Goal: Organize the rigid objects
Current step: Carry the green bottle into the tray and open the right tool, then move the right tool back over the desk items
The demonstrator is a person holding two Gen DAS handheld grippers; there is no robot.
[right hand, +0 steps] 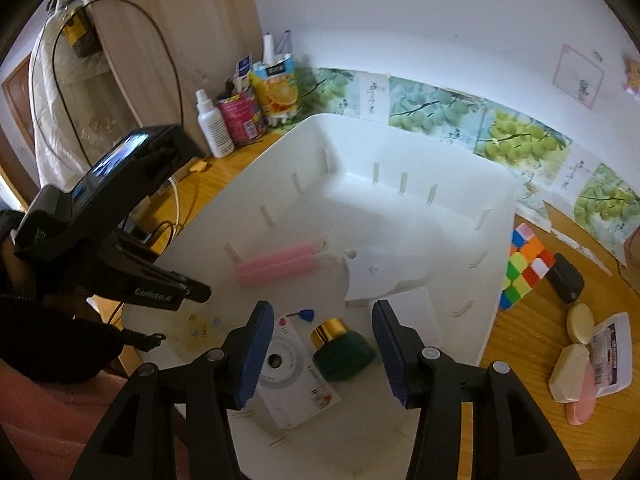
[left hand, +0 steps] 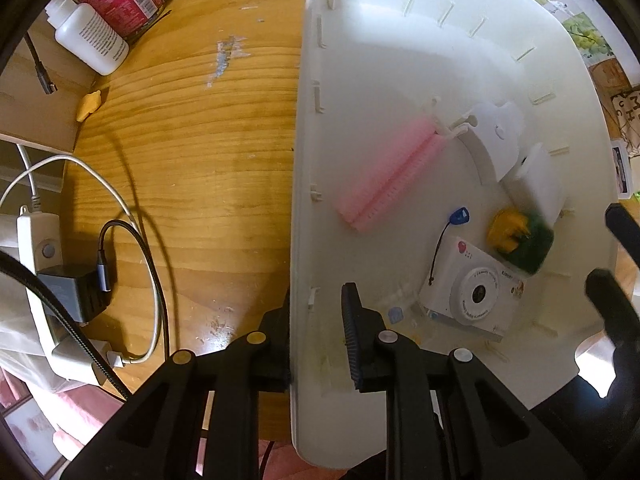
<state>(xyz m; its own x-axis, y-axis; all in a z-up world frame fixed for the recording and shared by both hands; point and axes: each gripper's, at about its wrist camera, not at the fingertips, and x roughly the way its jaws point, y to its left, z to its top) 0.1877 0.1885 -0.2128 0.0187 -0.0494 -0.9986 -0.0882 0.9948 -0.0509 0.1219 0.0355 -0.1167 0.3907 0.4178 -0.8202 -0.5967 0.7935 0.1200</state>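
Left gripper straddles the near wall of the big white plastic bin, one pad outside and one inside — pinching the rim. Right gripper hangs above the bin's floor, its blue-padded jaws spread and holding nothing. Directly below it sits a dark green bottle with a gold cap, beside a white toy camera. Farther in lie a pink comb-like piece and white plastic parts. On the wooden table outside — a multicoloured puzzle cube.
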